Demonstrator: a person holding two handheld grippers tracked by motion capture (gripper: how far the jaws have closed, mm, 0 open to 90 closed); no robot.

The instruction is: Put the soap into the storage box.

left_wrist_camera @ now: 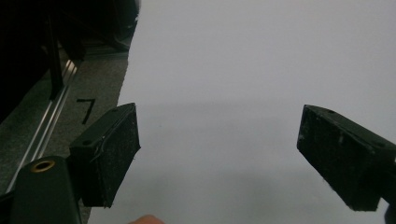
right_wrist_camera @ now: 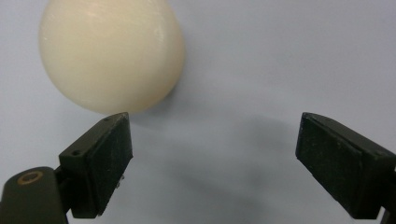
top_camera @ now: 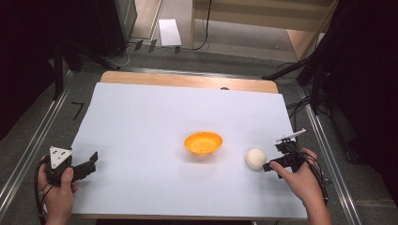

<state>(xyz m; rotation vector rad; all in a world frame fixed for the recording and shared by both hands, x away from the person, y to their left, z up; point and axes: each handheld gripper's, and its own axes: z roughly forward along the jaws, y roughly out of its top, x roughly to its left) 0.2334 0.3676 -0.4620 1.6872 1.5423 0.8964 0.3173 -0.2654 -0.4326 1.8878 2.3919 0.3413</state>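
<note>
A cream-white ball (top_camera: 255,159) lies on the white sheet (top_camera: 155,108), to the right of an empty orange bowl (top_camera: 203,143). My right gripper (top_camera: 272,157) is just right of the ball, held in a hand at the sheet's right edge. In the right gripper view the ball (right_wrist_camera: 111,53) sits ahead of the left jaw, outside the gap, and the right gripper (right_wrist_camera: 212,158) is open with only bare sheet between its jaws. My left gripper (top_camera: 89,164) rests at the sheet's left edge. It (left_wrist_camera: 219,154) is open with nothing in it.
The sheet covers a wooden table whose far edge (top_camera: 187,80) shows beyond it. Metal rails (top_camera: 28,150) run along both sides of the table. Dark stands and cables (top_camera: 305,75) are at the back right.
</note>
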